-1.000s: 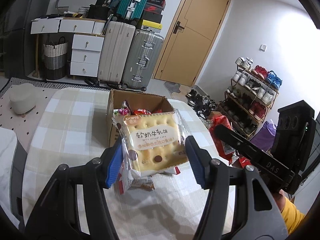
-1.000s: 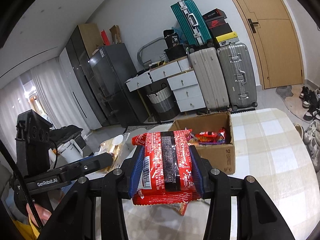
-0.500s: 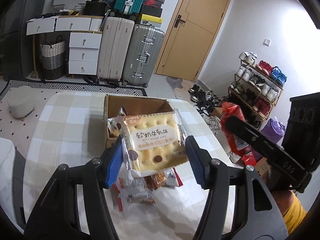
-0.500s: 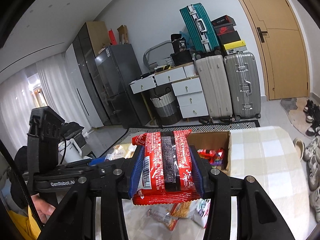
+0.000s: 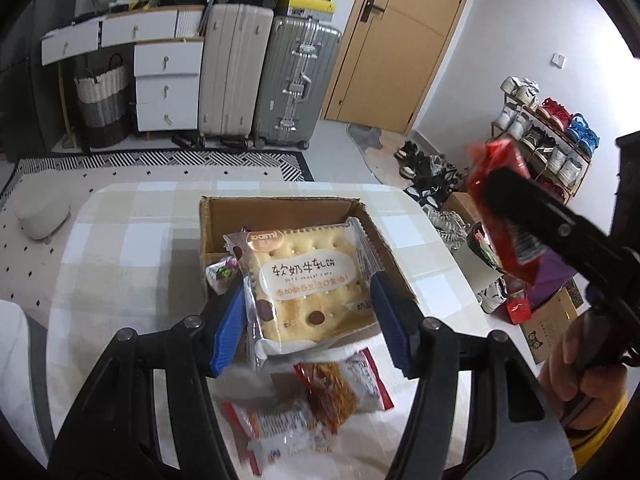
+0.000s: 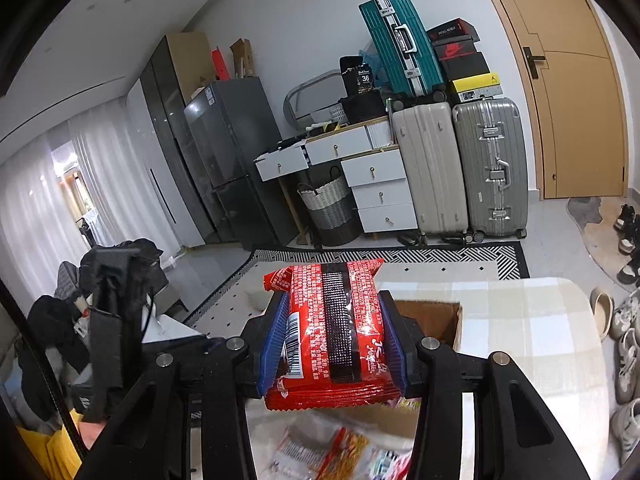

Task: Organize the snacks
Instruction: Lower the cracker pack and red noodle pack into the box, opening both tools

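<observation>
Left gripper (image 5: 310, 320) is grasping a biscuit packet (image 5: 306, 288) between its blue pads, hanging over the near edge of the open cardboard box (image 5: 280, 210) on the checked desk (image 5: 128, 248). Right gripper (image 6: 333, 342) is clamping a red snack bag (image 6: 332, 328) (printed back facing up) above loose snack packets (image 5: 320, 396) lying just before the box.

"bami" on biscuit packet (image 5: 308, 292)
</observation>
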The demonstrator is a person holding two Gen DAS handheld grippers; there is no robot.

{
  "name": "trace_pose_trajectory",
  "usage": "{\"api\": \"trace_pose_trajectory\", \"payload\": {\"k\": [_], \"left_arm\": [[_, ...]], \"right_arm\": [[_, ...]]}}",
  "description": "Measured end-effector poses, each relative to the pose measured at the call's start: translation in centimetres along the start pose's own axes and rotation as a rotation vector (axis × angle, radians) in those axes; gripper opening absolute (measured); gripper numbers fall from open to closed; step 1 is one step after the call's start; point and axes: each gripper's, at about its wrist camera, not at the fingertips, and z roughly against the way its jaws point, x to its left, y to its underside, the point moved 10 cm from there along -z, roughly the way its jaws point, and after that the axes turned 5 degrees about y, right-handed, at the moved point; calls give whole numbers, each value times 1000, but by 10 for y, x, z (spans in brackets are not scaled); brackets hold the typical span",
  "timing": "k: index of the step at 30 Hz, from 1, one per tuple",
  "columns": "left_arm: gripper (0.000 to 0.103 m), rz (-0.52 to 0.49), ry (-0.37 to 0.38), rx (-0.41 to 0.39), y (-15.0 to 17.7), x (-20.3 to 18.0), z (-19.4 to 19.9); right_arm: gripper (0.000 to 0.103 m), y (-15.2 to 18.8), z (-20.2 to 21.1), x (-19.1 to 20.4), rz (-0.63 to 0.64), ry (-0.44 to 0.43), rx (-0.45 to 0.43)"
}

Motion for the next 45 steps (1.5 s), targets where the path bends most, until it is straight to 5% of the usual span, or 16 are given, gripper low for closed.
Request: {"api": "trace_pose_trajectory", "payload": {"k": [19, 45], "left_arm": [[58, 0, -95, 97, -9, 53, -106], [58, -14, -132, 106, 2, 63, -107]], "right_arm": [[45, 14, -113, -49, -23, 65, 204], [45, 55, -141, -74, -54, 115, 307]]}}
